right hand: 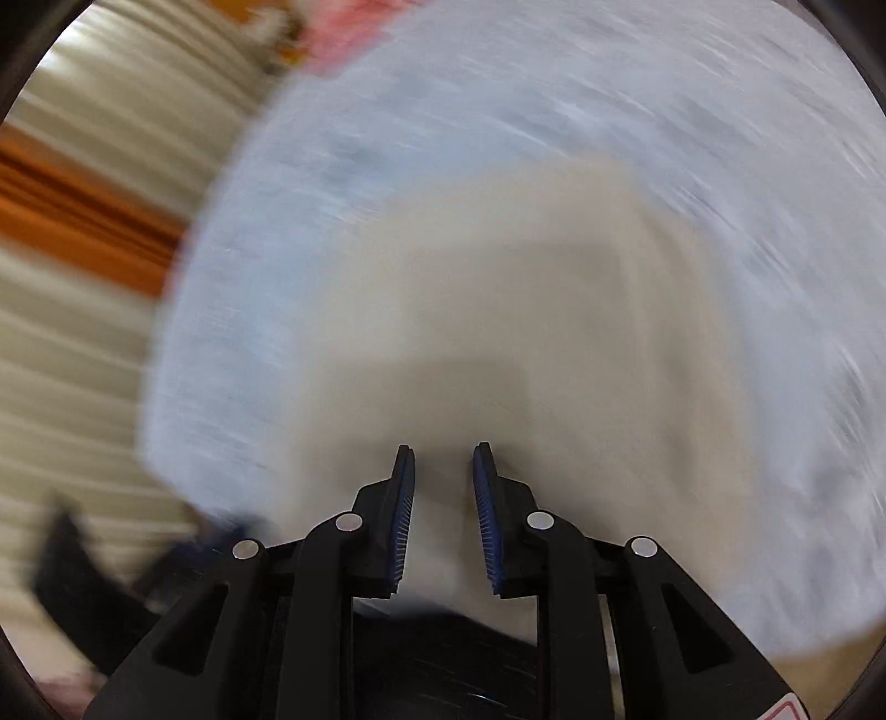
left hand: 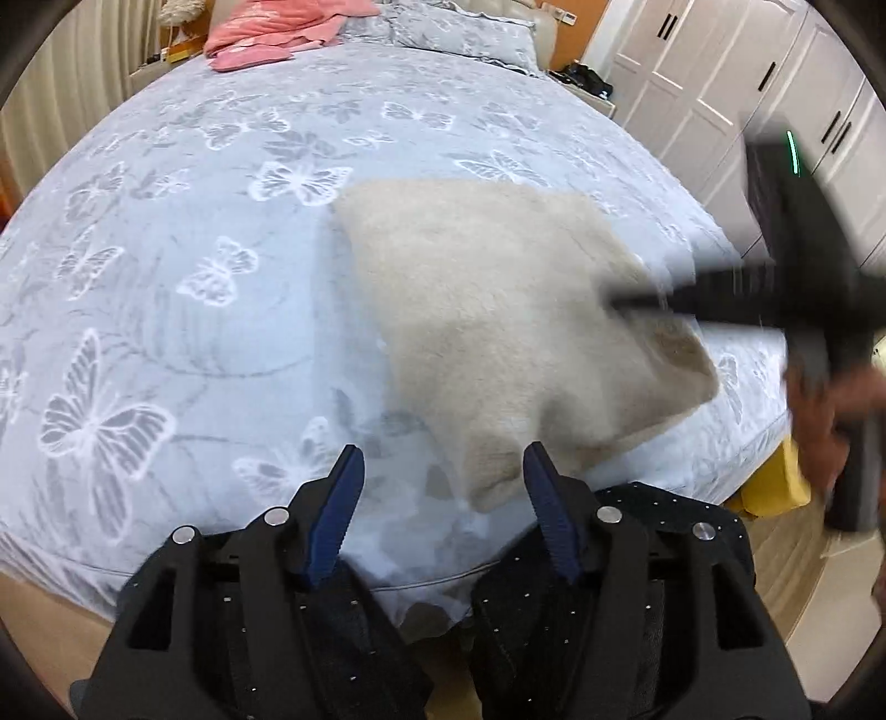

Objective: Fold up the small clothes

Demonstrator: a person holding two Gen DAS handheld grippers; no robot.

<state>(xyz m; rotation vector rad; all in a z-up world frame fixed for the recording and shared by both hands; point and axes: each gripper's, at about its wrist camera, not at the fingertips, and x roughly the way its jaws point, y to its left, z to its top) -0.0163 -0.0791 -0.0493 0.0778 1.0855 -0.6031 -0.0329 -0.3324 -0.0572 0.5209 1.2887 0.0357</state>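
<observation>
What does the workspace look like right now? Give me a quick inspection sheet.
Surface: bed with a grey butterfly-print cover, wrinkled.
Job's things: cream fleece garment lying on the cover near the bed's right edge, partly folded.
Clutter: pink clothing at the far end beside a pillow.
Grippers: left gripper open, empty, just short of the garment's near corner; right gripper has garment fabric between its partly closed fingers, view heavily blurred.
Cables: nothing seen.
Surroundings: white wardrobe on the right, wooden floor below.
</observation>
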